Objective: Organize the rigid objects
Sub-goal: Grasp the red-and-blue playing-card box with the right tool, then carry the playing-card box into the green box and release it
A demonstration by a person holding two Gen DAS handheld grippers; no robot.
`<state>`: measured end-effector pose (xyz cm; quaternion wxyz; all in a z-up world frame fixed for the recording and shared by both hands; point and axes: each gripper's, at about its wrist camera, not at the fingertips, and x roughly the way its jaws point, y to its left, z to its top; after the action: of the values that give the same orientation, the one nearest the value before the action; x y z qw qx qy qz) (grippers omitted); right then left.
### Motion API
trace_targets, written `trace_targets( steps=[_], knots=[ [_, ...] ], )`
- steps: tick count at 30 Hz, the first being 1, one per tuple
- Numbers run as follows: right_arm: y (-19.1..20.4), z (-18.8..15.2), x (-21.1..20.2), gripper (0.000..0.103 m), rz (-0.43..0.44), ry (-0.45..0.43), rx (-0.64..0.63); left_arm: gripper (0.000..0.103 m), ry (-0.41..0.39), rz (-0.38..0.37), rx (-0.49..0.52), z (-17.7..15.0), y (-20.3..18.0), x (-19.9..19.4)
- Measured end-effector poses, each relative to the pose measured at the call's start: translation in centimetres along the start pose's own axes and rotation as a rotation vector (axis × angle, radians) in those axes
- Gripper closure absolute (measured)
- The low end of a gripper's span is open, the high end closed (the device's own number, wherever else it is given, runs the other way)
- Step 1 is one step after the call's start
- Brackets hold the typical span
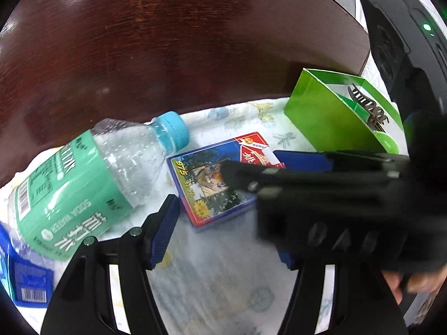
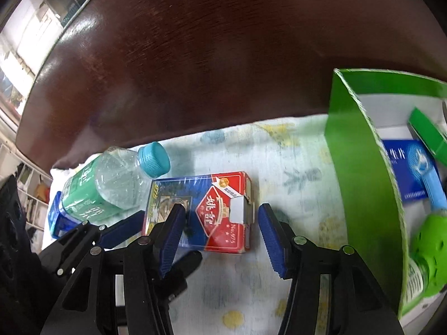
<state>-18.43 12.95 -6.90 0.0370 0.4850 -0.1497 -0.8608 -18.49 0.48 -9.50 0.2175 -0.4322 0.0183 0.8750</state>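
A pack of playing cards (image 1: pixel 212 187) (image 2: pixel 215 212), red and blue, lies flat on the patterned cloth (image 2: pixel 290 167). My right gripper (image 2: pixel 220 237) is open just over it, the left finger above the pack and the right finger past its red end. In the left wrist view the right gripper (image 1: pixel 268 167) reaches in from the right across the pack. My left gripper (image 1: pixel 226 229) is open just short of the pack's near edge, with nothing between its fingers. Its right finger is mostly hidden by the right gripper. One of its blue pads (image 2: pixel 120 229) shows beside the right gripper.
A water bottle (image 1: pixel 92 178) (image 2: pixel 106 187) with a green label lies left of the cards, over a blue pack (image 1: pixel 25 279). An open green box (image 1: pixel 329 117) (image 2: pixel 360 173) at the right holds a black hair claw (image 1: pixel 366 106), a blue pack (image 2: pixel 408 173) and other items. Dark wooden table (image 1: pixel 167 55) lies beyond.
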Motion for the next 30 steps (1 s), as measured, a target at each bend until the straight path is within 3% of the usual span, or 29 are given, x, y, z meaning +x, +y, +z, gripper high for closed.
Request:
trace_targets(
  steps=[7,14,30],
  knots=[
    [0.9,-0.3,-0.1,0.048,-0.018,-0.011,-0.071,0.041,0.009,0.011,-0.004,-0.2,-0.2,-0.6],
    [1.0,-0.3,-1.1,0.048,0.001,-0.003,-0.06,0.043,-0.04,0.048,0.024,0.3,-1.7,-3.0],
    [0.8,-1.4,-8.9,0.048,0.047,-0.139,-0.055,0.043,-0.165,0.065,0.117,1.4,-7.4,-7.6]
  ],
)
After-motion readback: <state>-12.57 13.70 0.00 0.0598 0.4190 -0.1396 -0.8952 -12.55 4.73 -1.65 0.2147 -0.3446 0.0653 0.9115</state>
